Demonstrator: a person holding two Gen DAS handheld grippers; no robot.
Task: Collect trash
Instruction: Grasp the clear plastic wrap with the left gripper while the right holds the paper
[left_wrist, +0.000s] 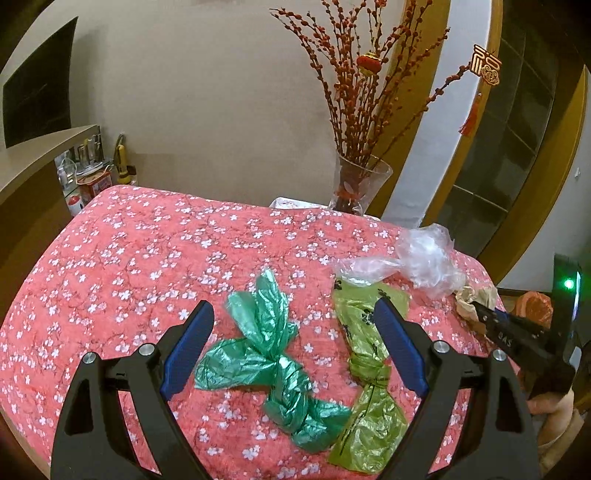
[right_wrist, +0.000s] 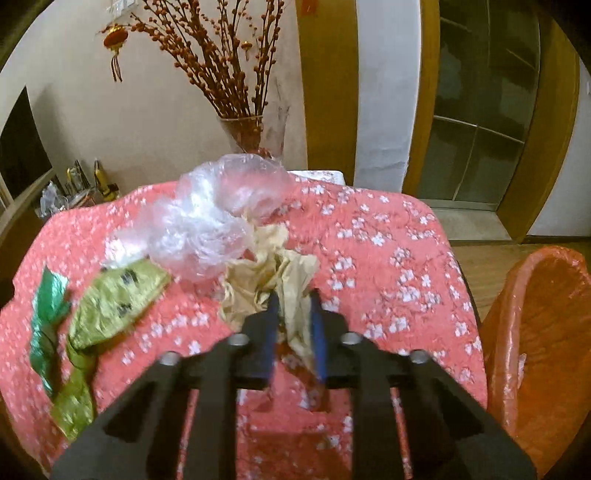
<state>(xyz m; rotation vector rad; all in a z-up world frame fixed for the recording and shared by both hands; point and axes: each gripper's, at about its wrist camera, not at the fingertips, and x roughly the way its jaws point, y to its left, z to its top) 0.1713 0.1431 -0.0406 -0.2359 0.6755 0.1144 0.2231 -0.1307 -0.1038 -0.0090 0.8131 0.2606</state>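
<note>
We see 4 pieces of trash on the desk (left_wrist: 129, 258), which is covered with a pink flowered cloth. The right gripper (right_wrist: 293, 317) has its fingers clenched on the crumpled tan paper (right_wrist: 273, 266), which sits near the right edge of the desk, just beside the clear plastic bag (right_wrist: 207, 221). The pads pinch a fold at the near end of the wad; the rest bunches out beyond the fingertips. The right view is somewhat blurred.

The left gripper (left_wrist: 295, 350) hangs above the desk with its fingers released and spread wide, holding nothing. Between and below them in its view lie the dark green bag (left_wrist: 266, 354) and, to the right, the light green bag (left_wrist: 369, 369), each tied in a knot near the middle. The 2 bags touch at their near ends.

An orange-lined bin (right_wrist: 535, 350) stands off the right side of the desk, close to the right gripper.

Handling, as we judge it: all 4 pieces look very light and soft. The paper should hold its crumpled shape, so a pinch on any thick fold ought to carry it. The film bags look thin and slippery; loose flaps could slide out of the pads. The knots are the densest part, so we would take each green bag there. The clear bag has no knot we can see; its twisted neck toward the light green bag looks the firmest spot.
</note>
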